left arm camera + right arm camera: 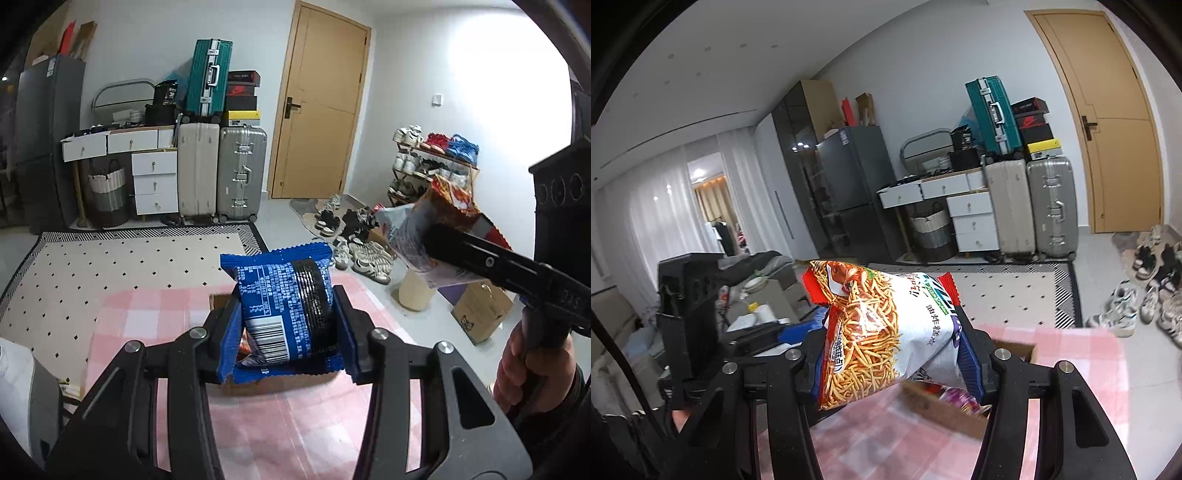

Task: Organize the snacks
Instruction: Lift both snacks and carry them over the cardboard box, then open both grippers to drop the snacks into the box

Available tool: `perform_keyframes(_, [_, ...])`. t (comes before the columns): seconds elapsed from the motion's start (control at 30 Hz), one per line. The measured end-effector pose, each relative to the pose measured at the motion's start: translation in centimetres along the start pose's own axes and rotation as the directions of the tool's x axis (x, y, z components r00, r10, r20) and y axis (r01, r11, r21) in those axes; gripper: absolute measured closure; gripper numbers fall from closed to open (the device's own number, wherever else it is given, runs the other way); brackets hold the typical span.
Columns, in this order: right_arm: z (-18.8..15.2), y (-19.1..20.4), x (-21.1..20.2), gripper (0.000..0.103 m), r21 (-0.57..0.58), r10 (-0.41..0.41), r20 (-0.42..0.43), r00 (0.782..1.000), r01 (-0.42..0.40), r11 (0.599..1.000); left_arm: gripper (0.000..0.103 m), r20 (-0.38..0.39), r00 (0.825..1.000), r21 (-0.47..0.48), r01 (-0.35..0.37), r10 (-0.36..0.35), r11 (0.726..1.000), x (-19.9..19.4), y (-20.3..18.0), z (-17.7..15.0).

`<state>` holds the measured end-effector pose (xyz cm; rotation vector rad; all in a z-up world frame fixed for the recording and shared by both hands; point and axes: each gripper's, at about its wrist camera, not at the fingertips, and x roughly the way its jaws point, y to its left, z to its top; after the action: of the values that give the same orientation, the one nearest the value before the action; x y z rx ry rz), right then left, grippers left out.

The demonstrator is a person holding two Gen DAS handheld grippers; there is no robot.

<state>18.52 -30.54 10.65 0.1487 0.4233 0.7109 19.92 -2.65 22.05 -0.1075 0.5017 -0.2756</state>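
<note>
My left gripper (286, 332) is shut on a blue snack packet (284, 299), held upright above a cardboard box (218, 301) on the pink checked tablecloth (295, 417). My right gripper (894, 354) is shut on a red and white bag of fried snack sticks (882, 328), held above the same cardboard box (1015, 349), which has other snacks inside. In the left wrist view the right gripper (439, 240) is up at the right, holding that bag (436, 218) in the air. The left gripper (690, 295) shows at the left in the right wrist view.
The pink cloth covers a table. Beyond it lie a dotted rug (110, 266), suitcases (240, 173), white drawers (155, 181), a wooden door (317, 103), a shoe rack (432, 162) and loose shoes (354, 236). A cardboard box (480, 314) stands on the floor at the right.
</note>
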Motion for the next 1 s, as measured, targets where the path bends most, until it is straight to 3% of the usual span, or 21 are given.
perform_keyframes(0.17, [1.9, -2.4, 2.4, 0.047, 0.048, -0.034, 0.003, 0.999, 0.034, 0.998, 0.061, 0.001, 1.000, -0.062, 0.006, -0.006, 0.998, 2.7, 1.7, 3.0])
perform_keyframes(0.37, [2.1, -5.1, 6.5, 0.046, 0.053, -0.066, -0.032, 0.997, 0.068, 0.996, 0.061, -0.065, 0.998, -0.035, 0.008, -0.011, 0.999, 9.8, 3.0, 3.7])
perform_keyframes(0.8, [-1.6, -11.3, 14.9, 0.046, 0.052, -0.110, -0.138, 0.984, 0.118, 0.992, 0.061, -0.194, 0.980, -0.062, 0.024, -0.035, 0.998, 27.3, 6.9, -2.0])
perform_keyframes(1.0, [-4.0, -13.7, 18.1, 0.046, 0.075, -0.142, -0.213, 0.967, 0.161, 0.984, 0.061, -0.244, 0.969, -0.081, 0.011, -0.031, 0.997, 32.3, 8.4, -5.2])
